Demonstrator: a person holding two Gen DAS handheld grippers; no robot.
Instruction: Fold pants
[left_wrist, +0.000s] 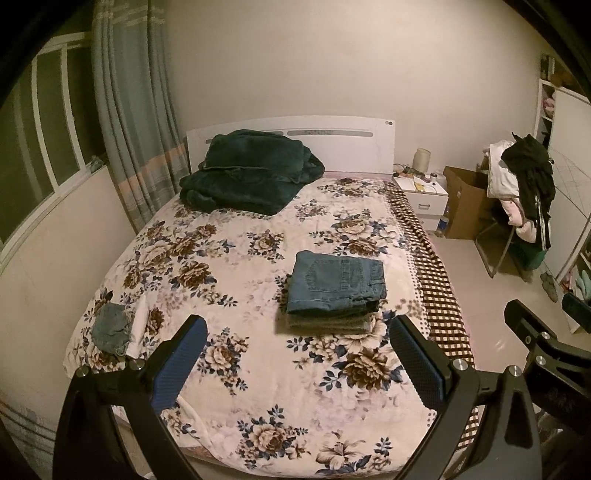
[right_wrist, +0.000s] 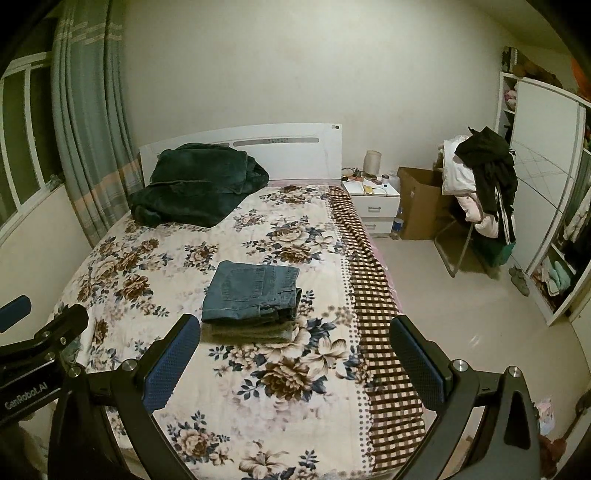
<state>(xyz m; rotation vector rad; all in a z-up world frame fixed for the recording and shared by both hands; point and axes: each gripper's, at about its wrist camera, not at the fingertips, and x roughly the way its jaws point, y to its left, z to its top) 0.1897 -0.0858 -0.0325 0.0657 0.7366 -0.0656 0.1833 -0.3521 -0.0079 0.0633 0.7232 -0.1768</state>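
Left wrist view puts your left gripper (left_wrist: 297, 354) above the foot of the bed, its jaws spread wide with nothing between the blue pads (left_wrist: 183, 363). Ahead of it the folded blue jeans (left_wrist: 334, 282) lie on the floral blanket (left_wrist: 229, 266), stacked on top of another folded grey-green garment (left_wrist: 328, 325), toward the bed's right side near the brown checked border (left_wrist: 437, 295). A small piece of faded denim (left_wrist: 110, 328) lies at the blanket's left edge, well apart from the stack. A dark green plush blanket (left_wrist: 251, 171) is heaped against the white headboard (left_wrist: 354, 142).

Your right gripper (right_wrist: 295, 352) is likewise held wide apart and empty, hovering short of the jeans and touching nothing. In its view, the body of your other gripper shows at the lower left with white lettering that reads "GenRobot.AI" (right_wrist: 26, 400); no other writing is legible.

Beside the bed stand a white nightstand (right_wrist: 375, 201), a cardboard box (right_wrist: 417, 199), and a chair piled with clothes (right_wrist: 484, 177), with a white wardrobe (right_wrist: 543, 147) at the far right.
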